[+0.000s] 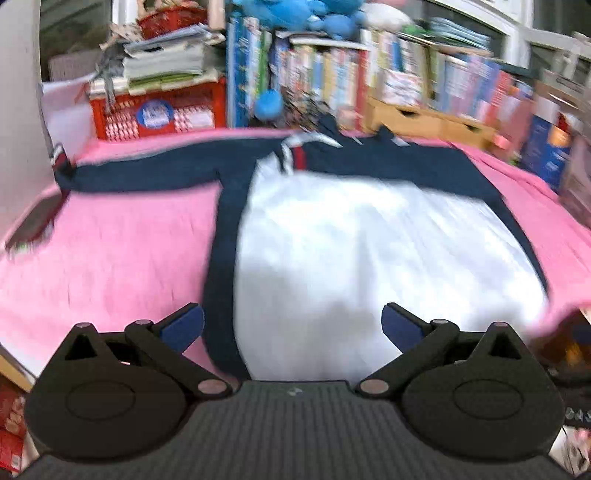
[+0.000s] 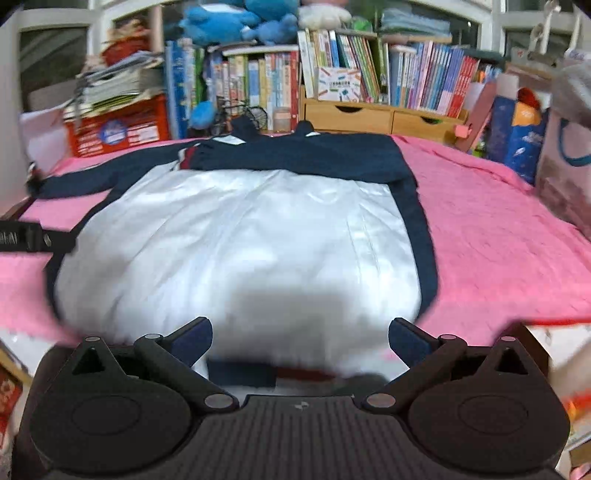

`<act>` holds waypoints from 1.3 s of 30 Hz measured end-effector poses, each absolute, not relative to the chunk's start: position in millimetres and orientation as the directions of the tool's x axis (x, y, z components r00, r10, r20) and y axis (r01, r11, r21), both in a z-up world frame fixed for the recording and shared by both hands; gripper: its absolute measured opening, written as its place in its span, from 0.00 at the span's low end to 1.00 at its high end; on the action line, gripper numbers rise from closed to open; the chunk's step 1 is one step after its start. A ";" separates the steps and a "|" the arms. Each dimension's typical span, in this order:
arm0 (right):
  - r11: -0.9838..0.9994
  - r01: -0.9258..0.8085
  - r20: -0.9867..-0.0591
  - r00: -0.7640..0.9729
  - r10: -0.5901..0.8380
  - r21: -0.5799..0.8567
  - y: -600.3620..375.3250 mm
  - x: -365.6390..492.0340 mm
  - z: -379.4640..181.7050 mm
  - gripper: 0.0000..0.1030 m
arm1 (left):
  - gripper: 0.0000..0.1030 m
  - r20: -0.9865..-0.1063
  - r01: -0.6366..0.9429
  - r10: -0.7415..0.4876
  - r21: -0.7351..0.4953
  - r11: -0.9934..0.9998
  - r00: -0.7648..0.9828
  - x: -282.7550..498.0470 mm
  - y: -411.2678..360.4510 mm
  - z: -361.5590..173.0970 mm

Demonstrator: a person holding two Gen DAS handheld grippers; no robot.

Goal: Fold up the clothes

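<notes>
A home bedroom: pink bedspread [image 2: 498, 221], crowded bookshelves [image 2: 369, 70], blue plush toys [image 2: 236, 22].

pink textured bed cover [image 2: 491, 221] | rows of upright colourful books [image 2: 417, 74] | red plastic crate [image 1: 159, 110] | blue plush toys [image 2: 236, 22] | light wooden drawer unit [image 2: 380, 116]

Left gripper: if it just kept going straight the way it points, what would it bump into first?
Most likely the jacket. The open left gripper points over its white panel, spread on the pink cover. How soon it would touch is hard to judge. The bookshelf stands behind.
</notes>
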State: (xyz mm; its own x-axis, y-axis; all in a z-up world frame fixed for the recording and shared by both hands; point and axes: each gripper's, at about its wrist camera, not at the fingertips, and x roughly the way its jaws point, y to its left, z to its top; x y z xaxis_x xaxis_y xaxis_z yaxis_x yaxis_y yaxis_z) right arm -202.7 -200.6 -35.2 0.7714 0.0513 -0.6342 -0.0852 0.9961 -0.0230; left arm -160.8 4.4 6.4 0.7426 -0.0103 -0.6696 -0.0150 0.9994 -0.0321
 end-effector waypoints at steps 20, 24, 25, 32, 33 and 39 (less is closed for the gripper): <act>0.992 -0.119 -0.631 0.773 0.065 -0.044 -198.2 -259.7 -51.8 1.00 | 1.00 -0.664 0.065 -0.004 0.068 0.996 0.748 -213.8 -14.8 -16.4; 0.992 -0.127 -0.555 0.826 0.099 -0.013 -199.4 -251.4 -45.7 1.00 | 1.00 -0.606 0.045 -0.042 -0.010 0.999 0.795 -195.9 11.0 -5.0; 0.993 -0.120 -0.528 0.843 0.101 -0.002 -199.5 -244.8 -45.3 1.00 | 1.00 -0.599 0.015 -0.033 -0.035 0.999 0.800 -186.1 23.3 -2.4; 0.984 -0.179 -0.488 0.858 0.160 0.007 -186.9 -193.3 -43.5 1.00 | 1.00 -0.577 -0.255 0.135 -0.132 0.958 0.806 -104.6 142.5 10.7; 0.982 -0.188 -0.478 0.862 0.170 0.011 -185.2 -186.8 -42.5 1.00 | 1.00 -0.561 -0.294 0.177 -0.124 0.948 0.809 -93.8 159.6 13.9; 0.980 -0.193 -0.455 0.869 0.194 0.049 -174.1 -142.5 -46.0 1.00 | 1.00 -0.504 -0.553 0.484 0.014 0.833 0.716 -12.7 257.8 22.5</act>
State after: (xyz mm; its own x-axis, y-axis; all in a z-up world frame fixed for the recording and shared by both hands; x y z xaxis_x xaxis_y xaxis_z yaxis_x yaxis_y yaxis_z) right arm -142.5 -174.1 -46.0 0.8692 0.1939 -0.4549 -0.1932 0.9800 0.0486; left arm -12.7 257.8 22.5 0.7157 0.4836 -0.5038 -0.5529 0.8331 0.0142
